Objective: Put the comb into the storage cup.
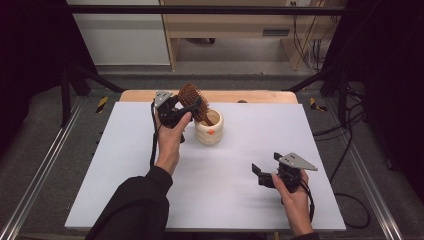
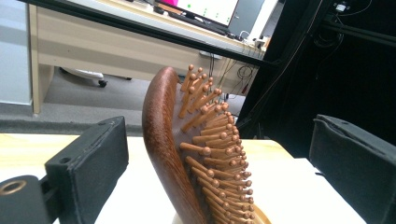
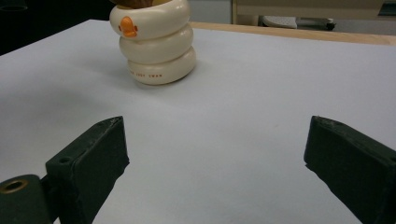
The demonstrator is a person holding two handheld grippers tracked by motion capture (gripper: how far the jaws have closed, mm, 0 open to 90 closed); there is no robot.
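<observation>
left gripper (image 2: pixel 219 158) fingers (image 2: pixel 88 163) stand wide apart, flanking the brush (image 2: pixel 187 149) without touching it. the brush stands handle-down in the cup (image 1: pixel 209 129) on the tabletop (image 1: pixel 215 185). step in hand: release after insertion. next move: withdraw clear of the bristles. right gripper (image 3: pixel 215 163) is open, well apart from the cup.

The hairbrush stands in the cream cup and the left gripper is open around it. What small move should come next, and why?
Probably draw the left gripper straight back from the hairbrush. Its jaws stand wide with gaps on both sides of the brush head, and the brush already stands handle-down in the cup, so nothing needs holding.
</observation>
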